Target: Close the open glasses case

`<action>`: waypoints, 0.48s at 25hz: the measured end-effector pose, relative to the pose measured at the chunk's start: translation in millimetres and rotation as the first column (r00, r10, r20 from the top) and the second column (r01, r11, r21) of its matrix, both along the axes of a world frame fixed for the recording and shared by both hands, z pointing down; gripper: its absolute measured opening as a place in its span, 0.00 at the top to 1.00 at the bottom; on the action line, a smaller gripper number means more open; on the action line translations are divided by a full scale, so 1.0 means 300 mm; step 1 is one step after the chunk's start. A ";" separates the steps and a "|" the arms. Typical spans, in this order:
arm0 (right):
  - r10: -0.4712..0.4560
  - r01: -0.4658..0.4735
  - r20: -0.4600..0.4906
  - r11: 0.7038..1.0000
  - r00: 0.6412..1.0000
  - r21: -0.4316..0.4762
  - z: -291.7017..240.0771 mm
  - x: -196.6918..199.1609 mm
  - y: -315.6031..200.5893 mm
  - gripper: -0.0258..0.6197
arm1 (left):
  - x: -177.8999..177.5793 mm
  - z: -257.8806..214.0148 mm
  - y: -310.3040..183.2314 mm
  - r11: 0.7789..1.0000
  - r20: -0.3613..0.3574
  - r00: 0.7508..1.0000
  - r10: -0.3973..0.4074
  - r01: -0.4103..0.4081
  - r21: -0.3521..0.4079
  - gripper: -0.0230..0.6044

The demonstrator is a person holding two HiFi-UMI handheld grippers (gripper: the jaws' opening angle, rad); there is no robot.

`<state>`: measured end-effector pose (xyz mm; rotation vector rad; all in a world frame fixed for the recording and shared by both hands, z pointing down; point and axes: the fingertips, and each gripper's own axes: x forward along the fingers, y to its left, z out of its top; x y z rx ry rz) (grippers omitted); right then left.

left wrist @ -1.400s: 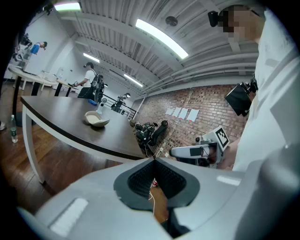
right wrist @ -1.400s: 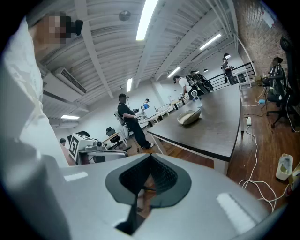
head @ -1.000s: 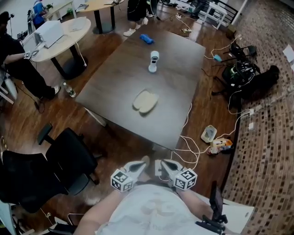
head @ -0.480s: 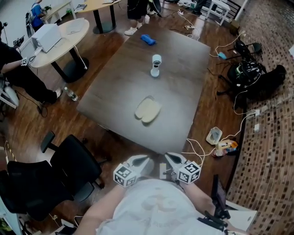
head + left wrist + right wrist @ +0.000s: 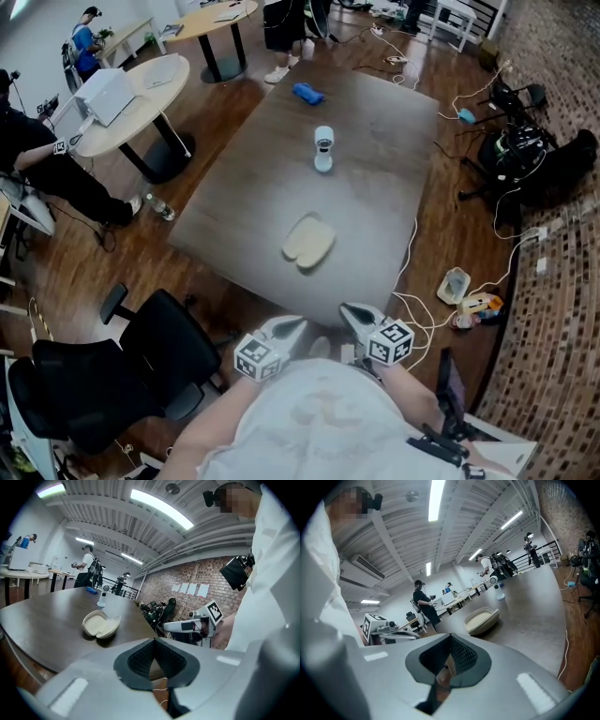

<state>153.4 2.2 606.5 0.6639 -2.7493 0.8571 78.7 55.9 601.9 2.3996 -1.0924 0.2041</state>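
The open glasses case (image 5: 308, 240) is cream-coloured and lies with both halves spread on the dark table (image 5: 375, 216), toward its near side. It also shows in the left gripper view (image 5: 100, 625) and the right gripper view (image 5: 481, 620). My left gripper (image 5: 292, 325) and right gripper (image 5: 349, 310) hang side by side close to my body, over the floor just short of the table's near edge. Both are well apart from the case. The jaws of each meet at the tips (image 5: 153, 640) (image 5: 451, 635) with nothing between them.
A white bottle-like object (image 5: 323, 148) stands mid-table and a blue object (image 5: 307, 93) lies at the far end. A black office chair (image 5: 150, 347) is on my left. Cables and small items (image 5: 469, 300) litter the floor on the right. People stand by a round table (image 5: 131, 89).
The table and the case have come closer and sit lower in the head view. Both grippers have travelled forward with my body, still side by side and shut.
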 end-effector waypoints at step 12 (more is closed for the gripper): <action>0.178 -0.175 0.071 0.983 0.982 -0.050 0.010 0.139 -0.041 0.95 | 0.128 -0.083 -0.106 0.982 0.093 0.979 0.182 -0.185 0.027 0.96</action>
